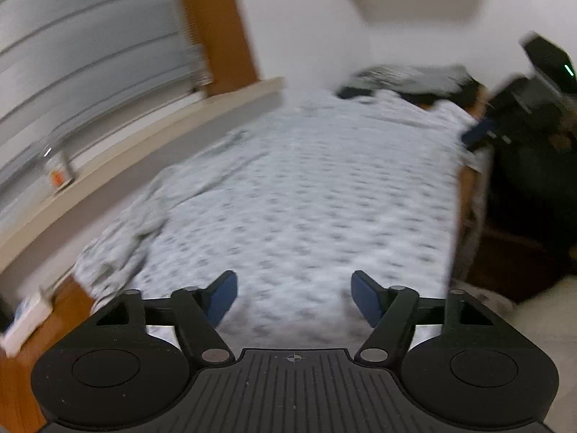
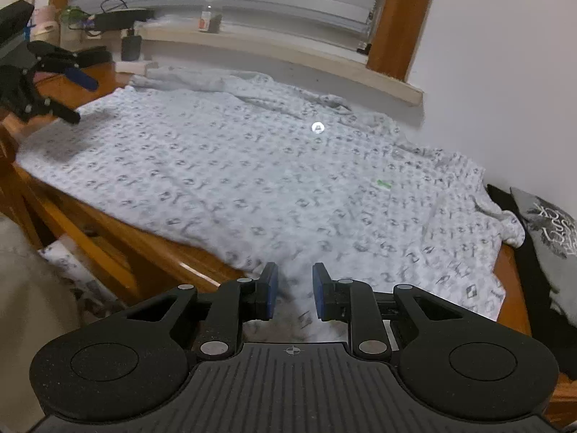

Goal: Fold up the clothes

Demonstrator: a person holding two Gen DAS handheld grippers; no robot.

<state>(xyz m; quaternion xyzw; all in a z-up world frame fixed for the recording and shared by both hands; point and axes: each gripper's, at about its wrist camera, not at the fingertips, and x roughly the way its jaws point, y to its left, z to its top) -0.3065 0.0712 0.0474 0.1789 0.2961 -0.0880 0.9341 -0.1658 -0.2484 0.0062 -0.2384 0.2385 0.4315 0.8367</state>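
Clearly the folding has hardly begun: the patterned garment (image 2: 252, 180) lies spread flat on the desk (image 2: 144, 252), ahead of both tools. The left hand-held gripper (image 1: 294, 297) is released above the cloth; the right hand-held gripper (image 2: 295, 290) stands narrow at the near hem, not yet clenched on it.
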